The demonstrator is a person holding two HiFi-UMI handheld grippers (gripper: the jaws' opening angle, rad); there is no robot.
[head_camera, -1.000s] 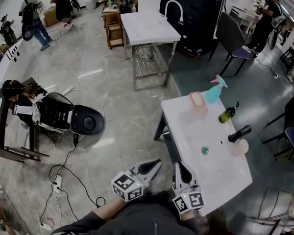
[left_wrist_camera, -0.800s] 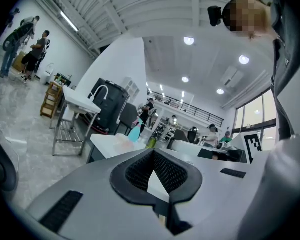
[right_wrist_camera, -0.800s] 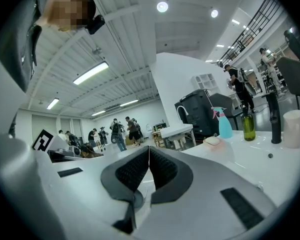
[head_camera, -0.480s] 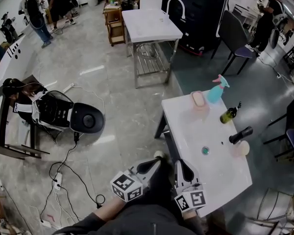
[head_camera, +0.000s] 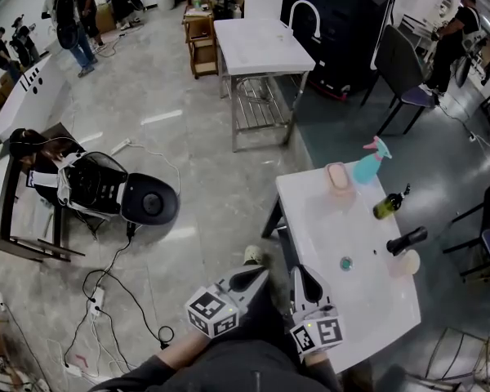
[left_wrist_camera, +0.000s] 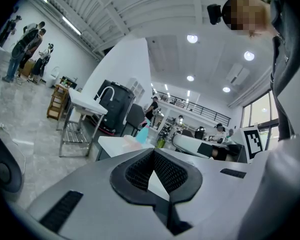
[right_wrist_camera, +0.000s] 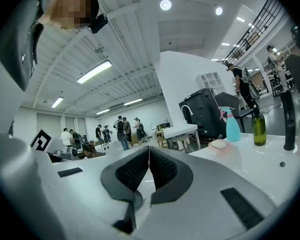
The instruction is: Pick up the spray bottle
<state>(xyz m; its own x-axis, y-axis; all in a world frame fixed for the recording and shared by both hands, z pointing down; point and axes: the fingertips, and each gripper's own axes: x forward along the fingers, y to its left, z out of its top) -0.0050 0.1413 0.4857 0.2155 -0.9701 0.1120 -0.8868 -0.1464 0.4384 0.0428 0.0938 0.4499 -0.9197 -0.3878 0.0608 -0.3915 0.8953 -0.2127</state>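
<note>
Change since a second ago: the white surface (head_camera: 367,309) and all it carries sit slightly lower and further right in the head view. A shoe (head_camera: 253,256) now shows on the floor just ahead of the left tool.

- Left tool (head_camera: 260,274): clenched, nothing between its jaws, over the floor beside the surface.
- Right tool (head_camera: 299,274): clenched, empty, at the surface's near-left edge.
- Drain (head_camera: 345,263): mid-surface.
- Black tap (head_camera: 406,240): right side, with a pale cup (head_camera: 405,262) just beside it.
- Green bottle (head_camera: 389,204): upright, further back.
- Pink soap dish (head_camera: 338,177): at the far edge.
- Spray bottle (head_camera: 367,163): teal body, pink head, upright at the far corner, just beside the soap dish, well apart from both tools.
- Steel-legged table (head_camera: 261,43): beyond the surface.
- People (head_camera: 69,15): standing at far left.
</note>
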